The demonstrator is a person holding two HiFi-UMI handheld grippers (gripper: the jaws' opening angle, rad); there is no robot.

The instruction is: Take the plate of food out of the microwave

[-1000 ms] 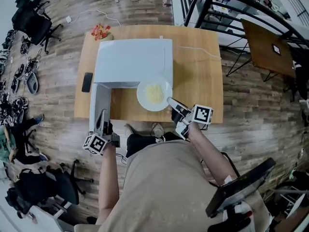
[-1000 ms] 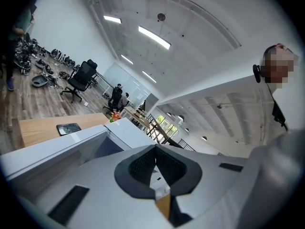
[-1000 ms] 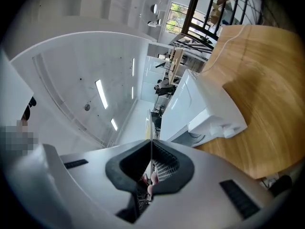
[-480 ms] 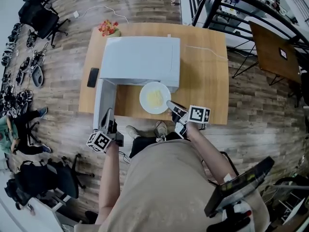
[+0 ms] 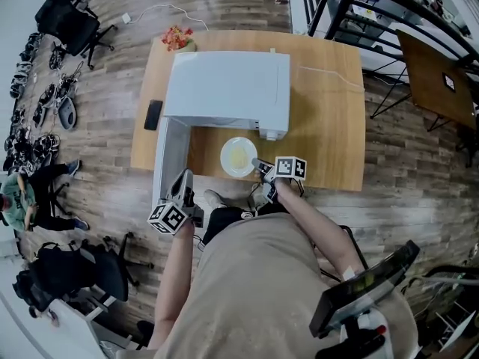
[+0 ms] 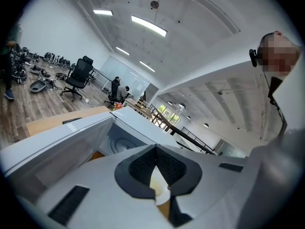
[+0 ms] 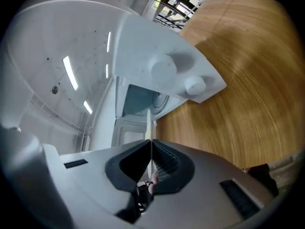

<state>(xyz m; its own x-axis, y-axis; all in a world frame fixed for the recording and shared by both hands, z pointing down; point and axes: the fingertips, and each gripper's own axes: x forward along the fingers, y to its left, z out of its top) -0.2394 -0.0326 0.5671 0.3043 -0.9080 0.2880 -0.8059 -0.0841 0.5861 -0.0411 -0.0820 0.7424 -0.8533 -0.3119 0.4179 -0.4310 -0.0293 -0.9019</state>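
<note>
A white plate (image 5: 239, 157) of pale yellow food hangs over the wooden table (image 5: 329, 126), just in front of the white microwave (image 5: 224, 88). My right gripper (image 5: 259, 164) is shut on the plate's near right rim. In the right gripper view the plate (image 7: 149, 128) shows edge-on between the pads of the right gripper (image 7: 151, 145). My left gripper (image 5: 185, 178) hovers by the outer end of the open microwave door (image 5: 169, 155), shut and empty. In the left gripper view the left gripper (image 6: 155, 150) points toward the microwave's empty cavity (image 6: 119, 144).
A black phone (image 5: 153, 114) lies at the table's left edge beside the microwave. A small pot of flowers (image 5: 177, 37) stands at the far left corner. A white cable (image 5: 329, 77) runs across the table right of the microwave. Office chairs and gear lie on the floor at left.
The plate has come out from under the microwave's front edge toward me, carried by the right gripper. The left gripper has stayed by the open door.
</note>
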